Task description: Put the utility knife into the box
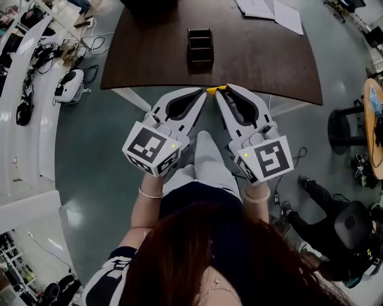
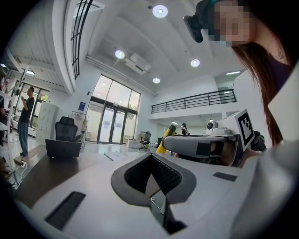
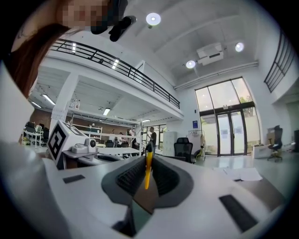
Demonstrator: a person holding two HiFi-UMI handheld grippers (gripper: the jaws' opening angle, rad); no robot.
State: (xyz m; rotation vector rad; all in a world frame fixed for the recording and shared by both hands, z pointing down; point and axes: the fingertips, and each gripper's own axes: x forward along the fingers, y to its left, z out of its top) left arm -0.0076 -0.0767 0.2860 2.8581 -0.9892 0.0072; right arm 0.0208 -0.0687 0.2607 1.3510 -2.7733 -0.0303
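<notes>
A dark open box (image 1: pixel 200 46) with compartments stands on the brown table (image 1: pixel 257 60), ahead of both grippers; it also shows at the left as a dark box (image 2: pixel 63 148). My right gripper (image 1: pixel 222 91) (image 3: pixel 148 156) is shut on the yellow utility knife (image 1: pixel 216 89) (image 3: pixel 148 170), which stands upright between the pads. The left gripper (image 1: pixel 202 94) (image 2: pixel 150 156) sits close beside it, jaws shut, with nothing seen between them. Both tips hang at the table's near edge, short of the box. From the left gripper view the knife (image 2: pixel 164 140) sticks out past the right gripper (image 2: pixel 187 144).
White papers (image 1: pixel 269 9) lie at the table's far right. A black stool (image 1: pixel 347 125) and a seated person (image 1: pixel 335 227) are on the right. A white device (image 1: pixel 69 86) and cables lie on the floor at left. My legs are under the grippers.
</notes>
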